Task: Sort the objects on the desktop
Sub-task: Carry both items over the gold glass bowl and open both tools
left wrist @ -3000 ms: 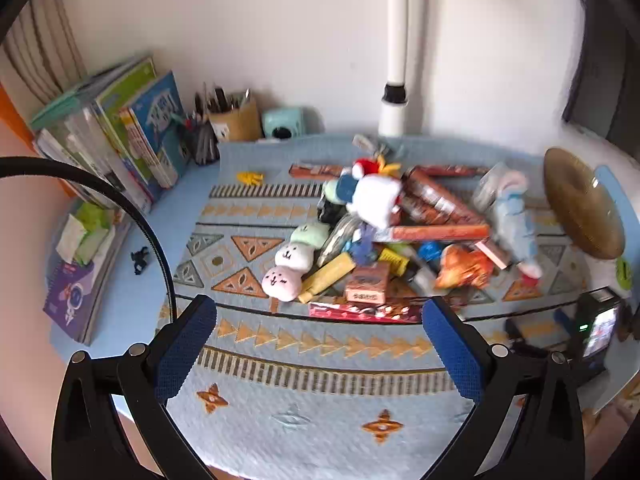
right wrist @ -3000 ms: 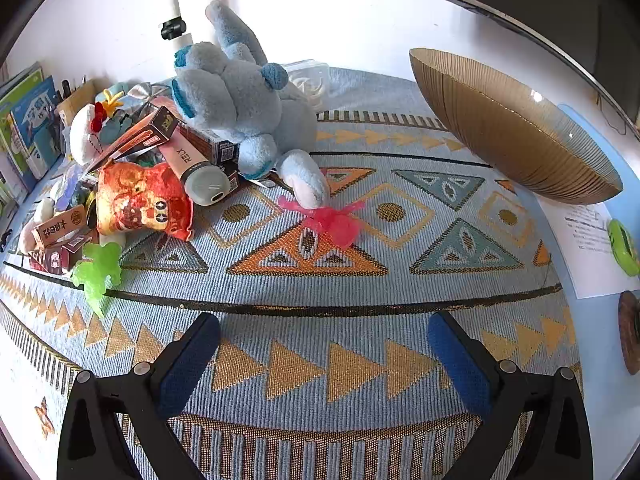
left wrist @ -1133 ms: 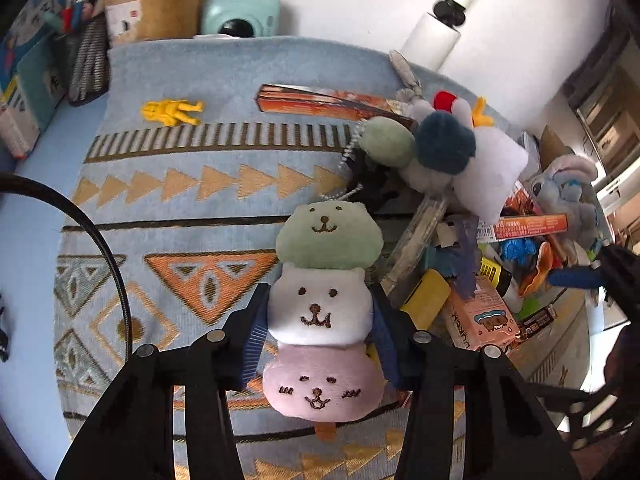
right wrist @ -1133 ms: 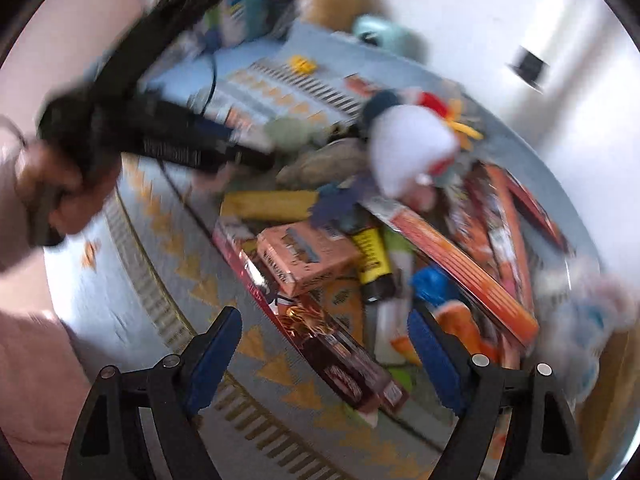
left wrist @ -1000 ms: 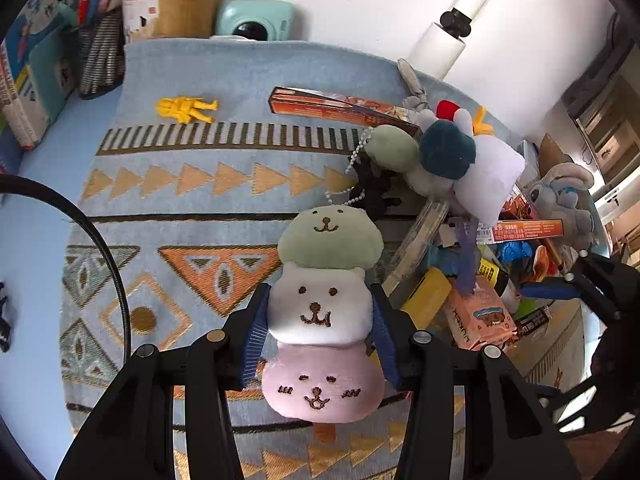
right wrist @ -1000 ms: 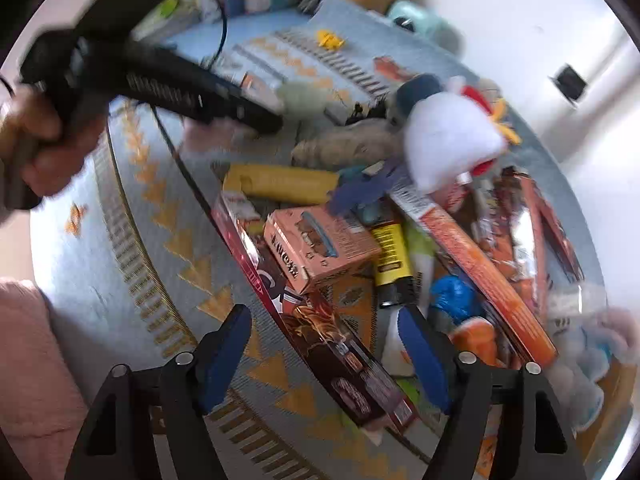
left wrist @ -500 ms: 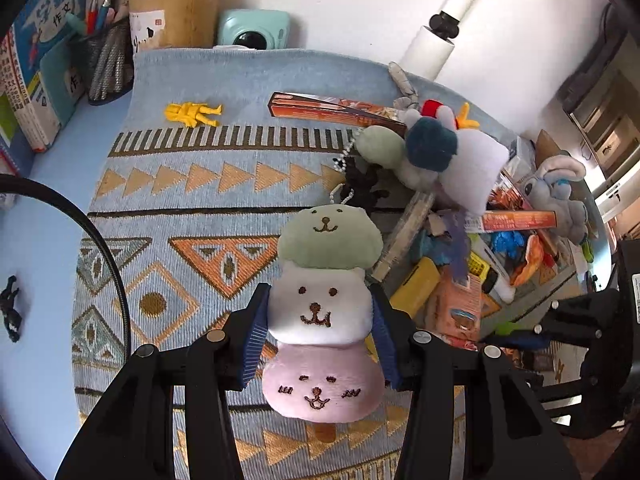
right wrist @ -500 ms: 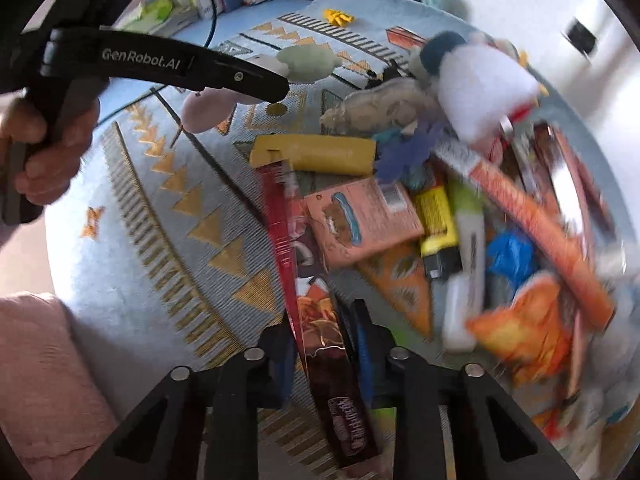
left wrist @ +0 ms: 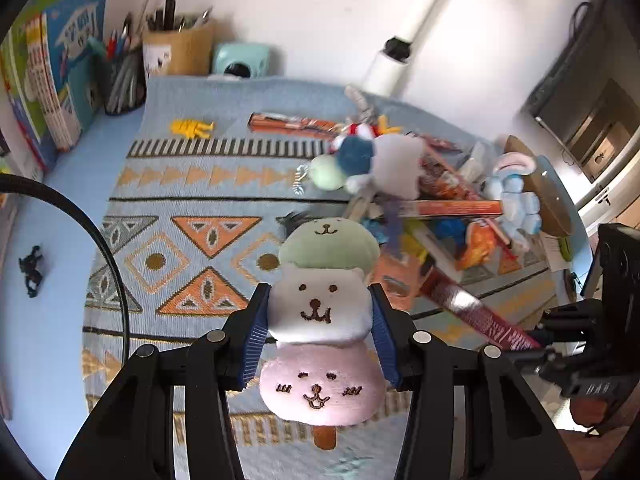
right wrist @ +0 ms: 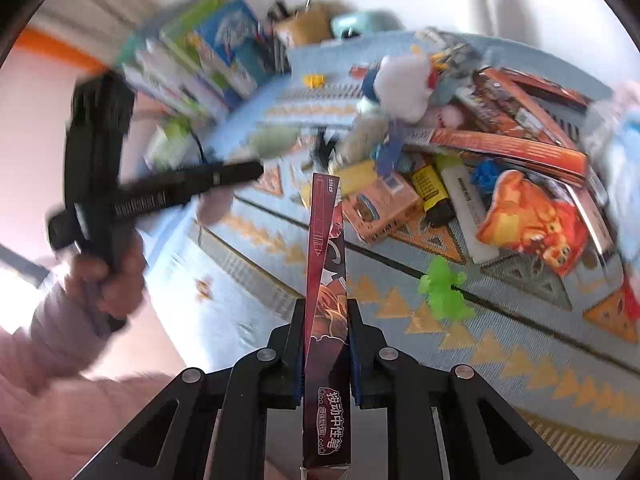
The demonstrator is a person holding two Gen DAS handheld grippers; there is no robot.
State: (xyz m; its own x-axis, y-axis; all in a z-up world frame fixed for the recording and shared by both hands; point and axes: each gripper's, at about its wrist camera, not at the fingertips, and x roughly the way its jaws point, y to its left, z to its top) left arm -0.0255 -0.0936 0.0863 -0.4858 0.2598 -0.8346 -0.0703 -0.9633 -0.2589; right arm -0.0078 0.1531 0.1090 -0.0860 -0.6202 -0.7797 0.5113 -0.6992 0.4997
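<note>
The patterned mat (left wrist: 192, 184) carries the same heap of toys and boxes (left wrist: 432, 200) at its far right, but both tools have risen off it since a second ago. The left gripper (left wrist: 320, 332) remains clamped on the plush toy (left wrist: 320, 312), its pads pressing the white middle section, now held clear above the mat. The right gripper (right wrist: 324, 344), jaws wide a second ago, has just closed onto the long red pen box (right wrist: 326, 280), lifted from the heap's near edge and standing upright between the pads.
</note>
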